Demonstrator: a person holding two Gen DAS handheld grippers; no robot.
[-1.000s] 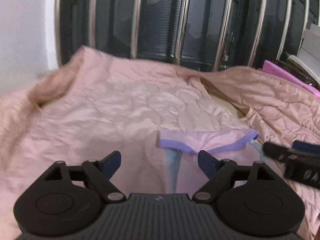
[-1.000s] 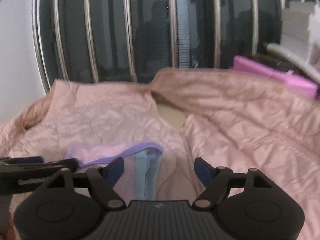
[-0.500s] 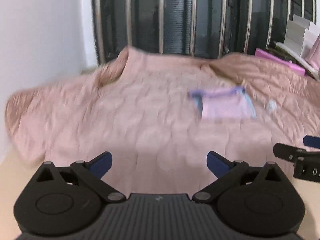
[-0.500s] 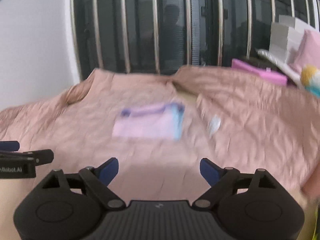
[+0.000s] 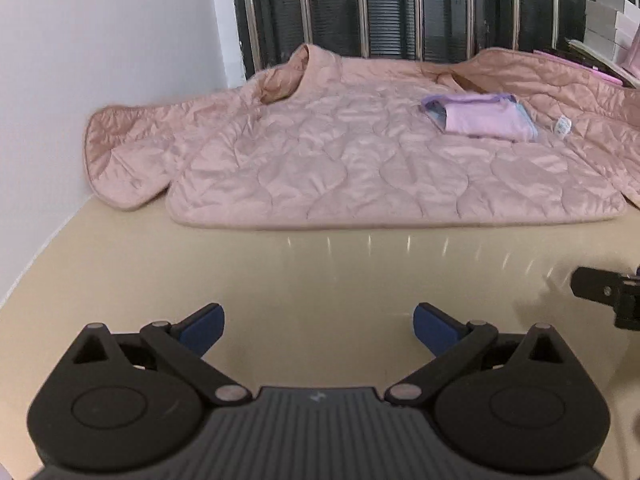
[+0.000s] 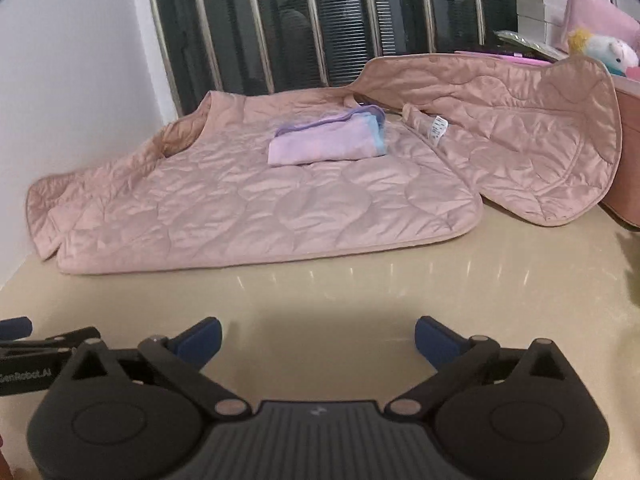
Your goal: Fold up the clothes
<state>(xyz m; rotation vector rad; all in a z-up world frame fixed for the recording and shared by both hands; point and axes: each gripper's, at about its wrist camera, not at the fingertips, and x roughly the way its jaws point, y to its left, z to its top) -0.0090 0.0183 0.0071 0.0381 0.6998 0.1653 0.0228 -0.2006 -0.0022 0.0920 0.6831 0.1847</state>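
A pink quilted jacket [image 5: 320, 160] lies spread open on the beige table [image 5: 320, 280]; it also shows in the right wrist view [image 6: 260, 208]. A small folded lilac garment [image 5: 480, 118] with purple and blue trim rests on the jacket [image 6: 328, 142]. My left gripper [image 5: 318, 326] is open and empty over bare table, well short of the jacket's hem. My right gripper [image 6: 318, 338] is open and empty, also over bare table. Each gripper's side shows at the edge of the other's view.
A white wall [image 5: 100, 80] stands at the left. A dark window with metal bars [image 6: 320, 28] runs behind the table. Stacked boxes, a pink item and a plush toy [image 6: 604, 50] sit at the back right.
Both grippers have pulled back from the folded lilac garment, away from the jacket to the bare table near the front. The garment stays folded on the jacket.
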